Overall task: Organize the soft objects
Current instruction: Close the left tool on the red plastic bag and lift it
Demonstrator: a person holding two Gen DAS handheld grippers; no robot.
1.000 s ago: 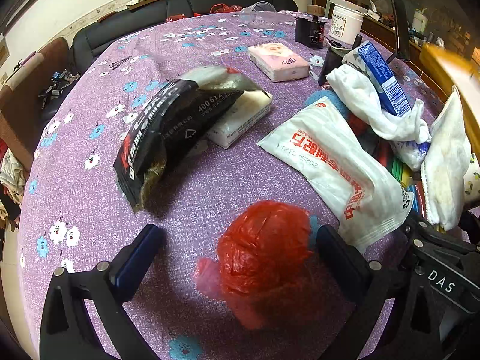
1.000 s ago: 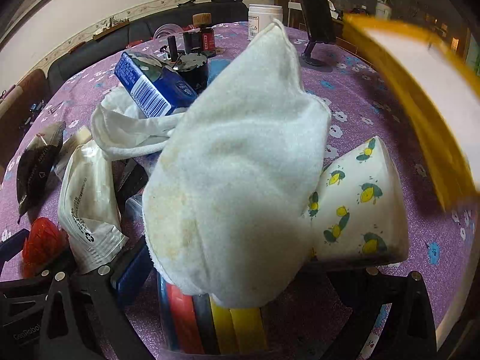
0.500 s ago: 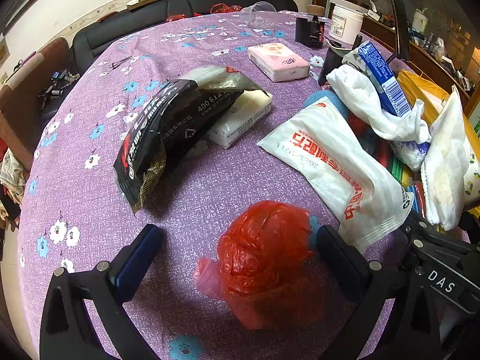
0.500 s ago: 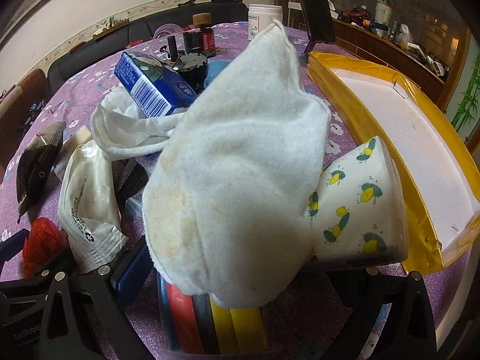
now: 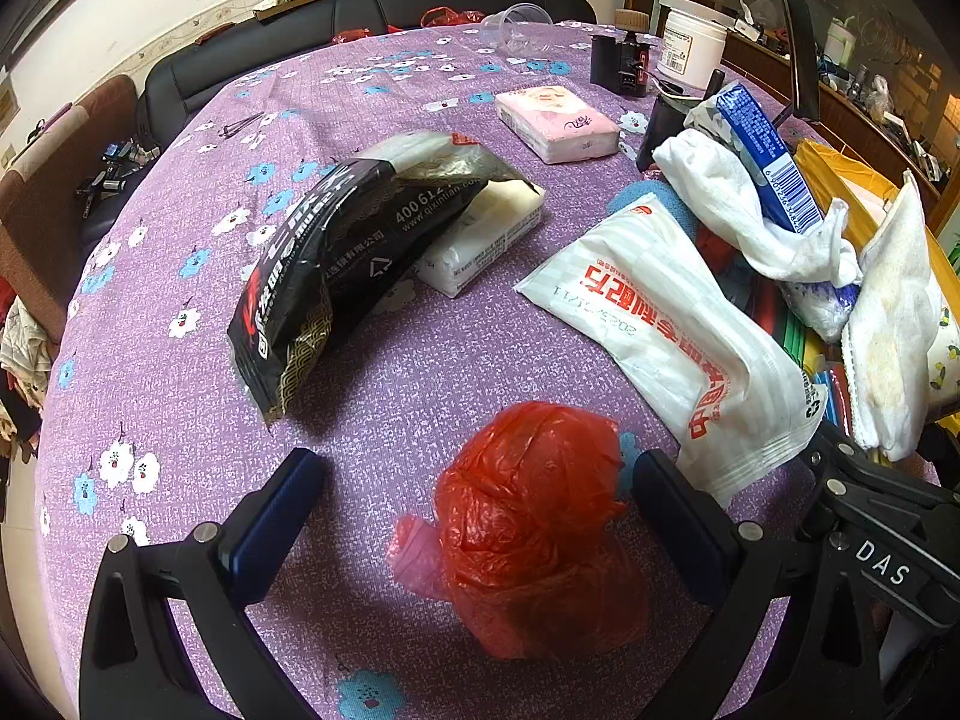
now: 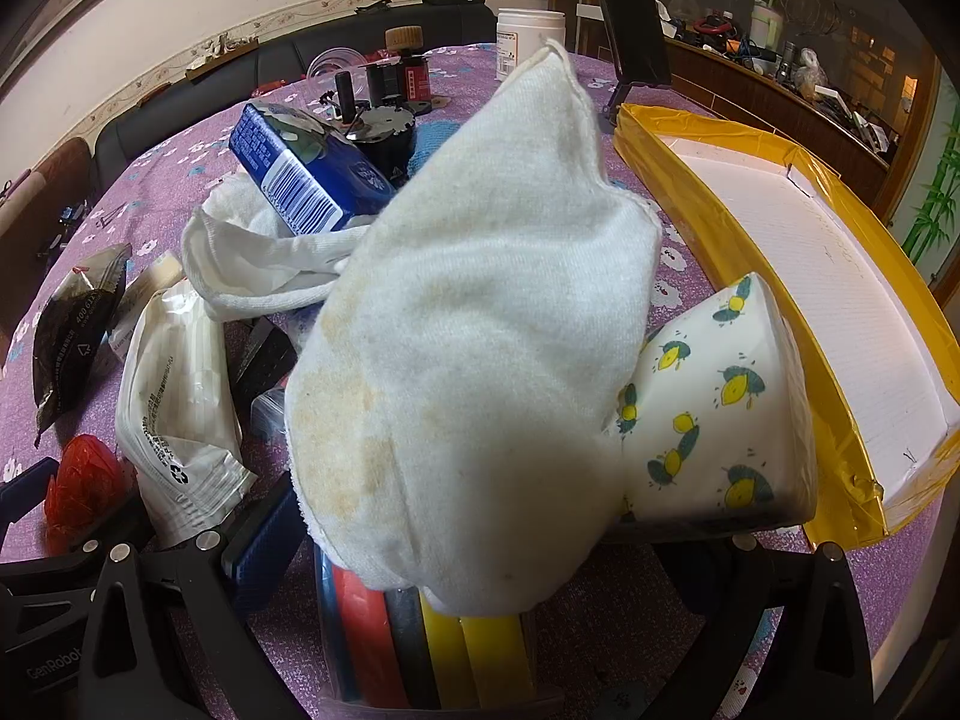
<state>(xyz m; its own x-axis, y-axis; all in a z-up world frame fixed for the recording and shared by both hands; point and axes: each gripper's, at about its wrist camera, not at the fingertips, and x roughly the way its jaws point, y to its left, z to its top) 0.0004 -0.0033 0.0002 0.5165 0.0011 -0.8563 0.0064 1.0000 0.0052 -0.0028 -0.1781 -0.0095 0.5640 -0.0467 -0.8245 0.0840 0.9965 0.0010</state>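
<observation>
My left gripper (image 5: 474,516) is open, its fingers on either side of a crumpled red plastic bag (image 5: 534,516) on the purple floral tablecloth (image 5: 180,420). My right gripper (image 6: 492,552) is open, with a stained white cloth (image 6: 480,324) draped between its fingers, which are mostly hidden behind the cloth. The cloth leans on a lemon-print paper cup (image 6: 720,408) lying on its side. A black snack bag (image 5: 336,264), a white wipes pack (image 5: 672,324), a pink tissue pack (image 5: 558,123) and another white cloth (image 5: 738,210) lie on the table.
A yellow-edged white tray (image 6: 840,276) sits at the right. A blue box (image 6: 306,174) rests on the second cloth. Coloured markers (image 6: 420,630) lie under the right gripper. A white jar (image 5: 690,48), black small items and a clear cup (image 5: 516,27) stand at the back.
The yellow tray came in from the right, blurred a second ago, and now rests on the table beside the cup. Both grippers have stayed still.
</observation>
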